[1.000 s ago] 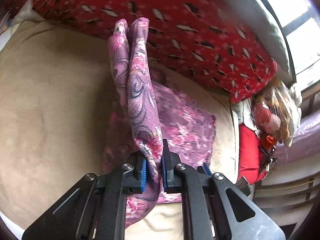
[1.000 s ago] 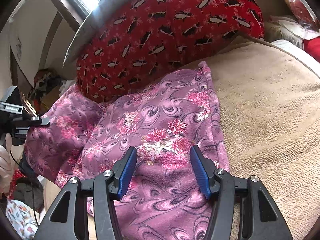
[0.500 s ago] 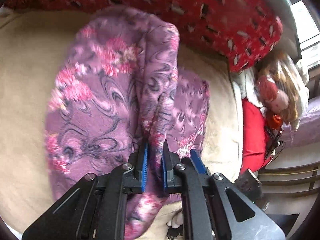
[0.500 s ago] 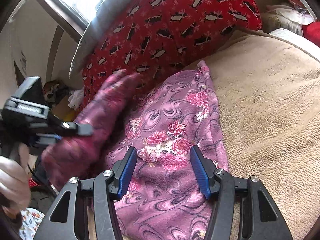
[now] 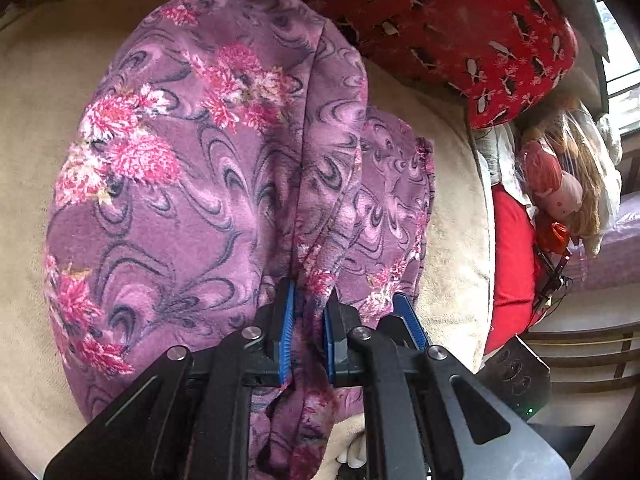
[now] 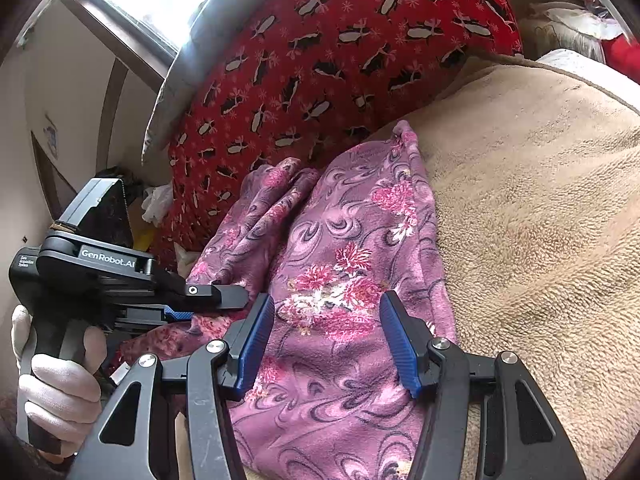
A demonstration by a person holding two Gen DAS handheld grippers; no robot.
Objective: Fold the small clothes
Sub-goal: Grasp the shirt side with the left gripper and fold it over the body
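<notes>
A purple floral fleece garment [image 5: 192, 184] lies on a beige blanket [image 5: 36, 80]. My left gripper [image 5: 307, 332] is shut on a bunched edge of the garment and holds that part folded over the rest. In the right wrist view the garment [image 6: 352, 280] spreads under my right gripper [image 6: 326, 340], which is open and empty just above the cloth. The left gripper [image 6: 224, 294] shows there at the left, held in a white-gloved hand [image 6: 60, 392], clamping the cloth's left edge.
A red patterned pillow [image 5: 460, 20] lies behind the garment, also in the right wrist view [image 6: 340, 52]. A doll [image 5: 556, 184] and red cloth [image 5: 512, 260] sit beyond the blanket's right edge. Bare beige blanket [image 6: 540, 220] extends to the right.
My left gripper has swung the held part of the garment from hanging upright over onto the rest of it, moving toward the right gripper. The right gripper has stayed open in place.
</notes>
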